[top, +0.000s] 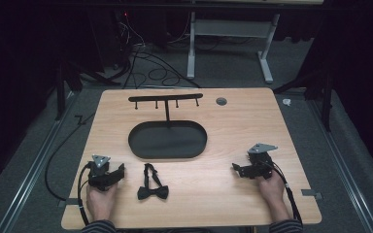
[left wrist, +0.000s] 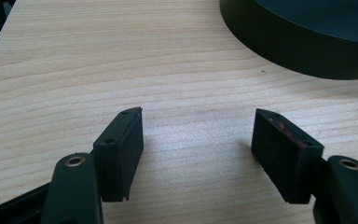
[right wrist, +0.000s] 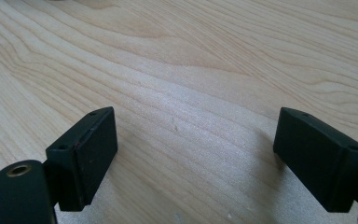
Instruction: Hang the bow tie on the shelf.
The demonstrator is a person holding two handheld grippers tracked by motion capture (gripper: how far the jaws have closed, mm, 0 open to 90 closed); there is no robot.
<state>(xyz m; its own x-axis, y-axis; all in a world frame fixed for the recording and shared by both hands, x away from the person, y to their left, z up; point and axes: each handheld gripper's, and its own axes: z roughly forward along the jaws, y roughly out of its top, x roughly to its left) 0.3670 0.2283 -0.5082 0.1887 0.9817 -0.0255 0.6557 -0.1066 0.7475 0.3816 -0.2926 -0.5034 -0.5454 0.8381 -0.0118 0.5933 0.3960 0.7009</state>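
A black bow tie (top: 153, 188) with its strap lies on the wooden table (top: 233, 126) near the front, between my two hands. Behind it sits a black oval tray (top: 167, 140) with an upright stand and a hook bar (top: 165, 99). My left gripper (top: 119, 173) rests left of the bow tie; in the left gripper view (left wrist: 196, 140) its jaws stand wide apart over bare wood, the tray's wall (left wrist: 303, 44) ahead on the right. My right gripper (top: 239, 169) rests at the front right, open (right wrist: 196, 144), nothing between its jaws.
A round grey grommet (top: 221, 101) sits in the table top near the back edge. Cables trail from both grippers off the front. Beyond the table stand a white desk frame (top: 230, 43), loose cables on the floor and dark curtains.
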